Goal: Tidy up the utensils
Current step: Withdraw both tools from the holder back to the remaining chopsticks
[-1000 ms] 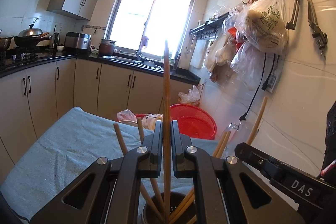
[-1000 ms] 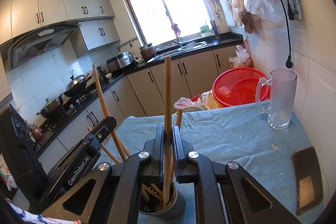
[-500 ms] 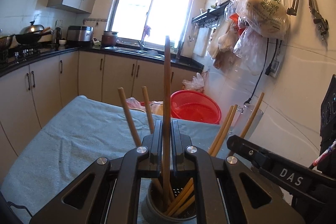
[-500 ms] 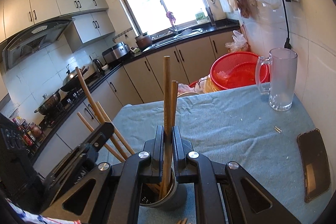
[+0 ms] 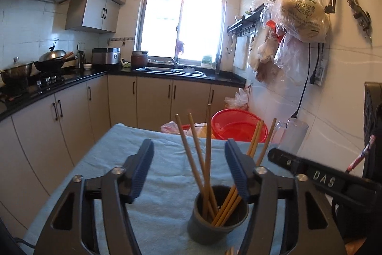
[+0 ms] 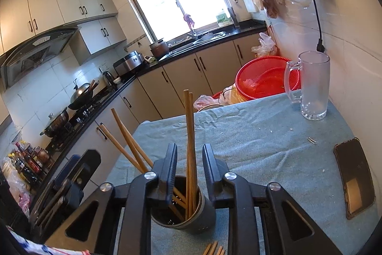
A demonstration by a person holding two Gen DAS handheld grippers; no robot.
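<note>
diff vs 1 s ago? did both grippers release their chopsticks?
Yes. Both the left gripper and the right gripper were clamped on one upright wooden chopstick each; both now stand open, and the released sticks rest with the other wooden chopsticks in the dark grey cylindrical holder. Unchanged: holder on the blue cloth, clear glass mug, black phone.

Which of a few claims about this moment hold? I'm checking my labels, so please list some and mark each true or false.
1. Both grippers are open. True: left gripper, right gripper.
2. The chopsticks stand in the holder. True.
3. The glass mug lies on its side. False: it stands upright.
4. The phone leans against the wall. False: it lies flat on the blue cloth.
</note>
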